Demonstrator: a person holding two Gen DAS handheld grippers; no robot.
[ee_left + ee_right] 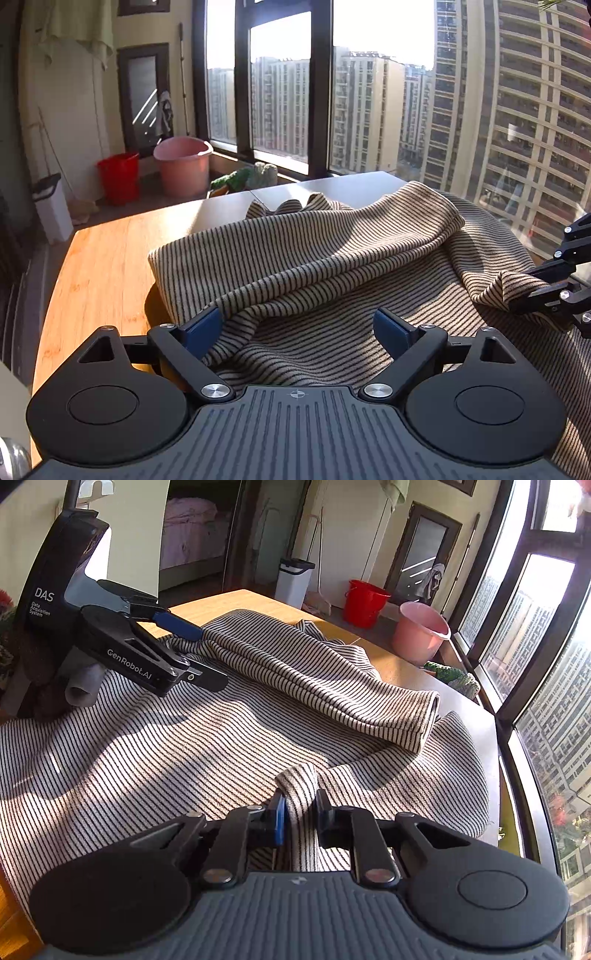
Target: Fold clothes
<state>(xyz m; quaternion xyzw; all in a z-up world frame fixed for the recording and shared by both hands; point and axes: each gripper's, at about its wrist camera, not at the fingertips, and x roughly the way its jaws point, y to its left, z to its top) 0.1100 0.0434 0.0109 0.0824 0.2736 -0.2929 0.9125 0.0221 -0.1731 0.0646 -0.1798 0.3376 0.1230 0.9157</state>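
Note:
A beige garment with thin black stripes (332,258) lies spread on the wooden table (103,266), one sleeve folded across its body (317,679). My left gripper (299,328) is open, its blue-padded fingers wide apart just above the cloth near the sleeve's base; it also shows in the right wrist view (195,653). My right gripper (299,812) is shut on a pinched fold of the striped garment near its edge, and shows at the right of the left wrist view (532,288).
A pink bucket (184,164) and a red bucket (120,177) stand on the floor by the window. A white bin (51,206) is left of the table. Green cloth (243,179) lies on the sill. A grey surface (332,190) adjoins the table's far end.

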